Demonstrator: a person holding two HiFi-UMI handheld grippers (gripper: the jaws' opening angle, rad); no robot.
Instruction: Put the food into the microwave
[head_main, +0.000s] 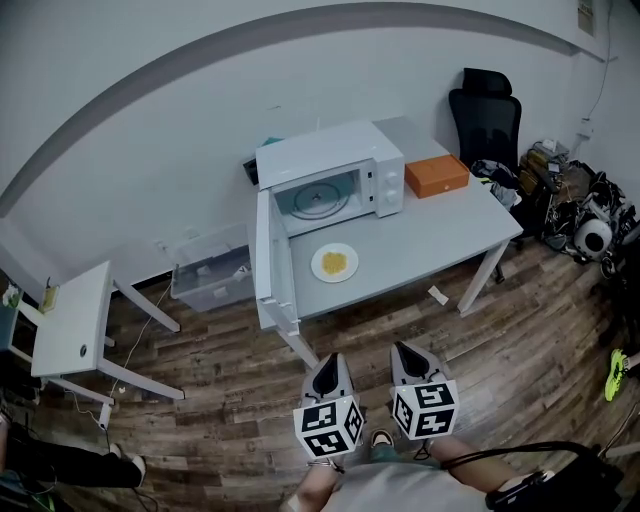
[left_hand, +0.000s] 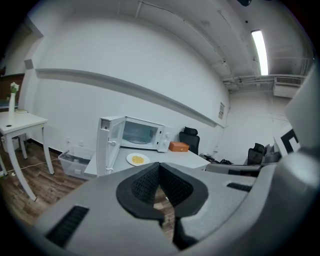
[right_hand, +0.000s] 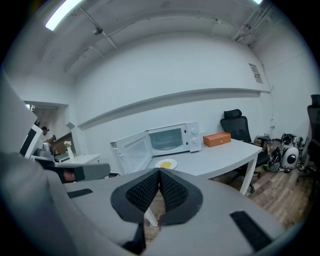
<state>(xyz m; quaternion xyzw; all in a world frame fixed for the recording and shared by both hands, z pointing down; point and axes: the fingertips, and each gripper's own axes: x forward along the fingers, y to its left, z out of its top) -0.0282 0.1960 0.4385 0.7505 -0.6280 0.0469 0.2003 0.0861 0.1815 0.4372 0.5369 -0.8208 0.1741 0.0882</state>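
Note:
A white microwave stands on the grey table with its door swung wide open to the left. In front of it lies a white plate of yellow food. The plate and the microwave also show far ahead in the left gripper view, as do the plate and the microwave in the right gripper view. My left gripper and right gripper hover side by side over the floor, well short of the table. Both are shut with nothing between their jaws.
An orange box lies on the table right of the microwave. A black office chair stands behind the table's right end. A clear plastic bin sits on the floor left of the door. A small white table is at far left. Gear is piled at right.

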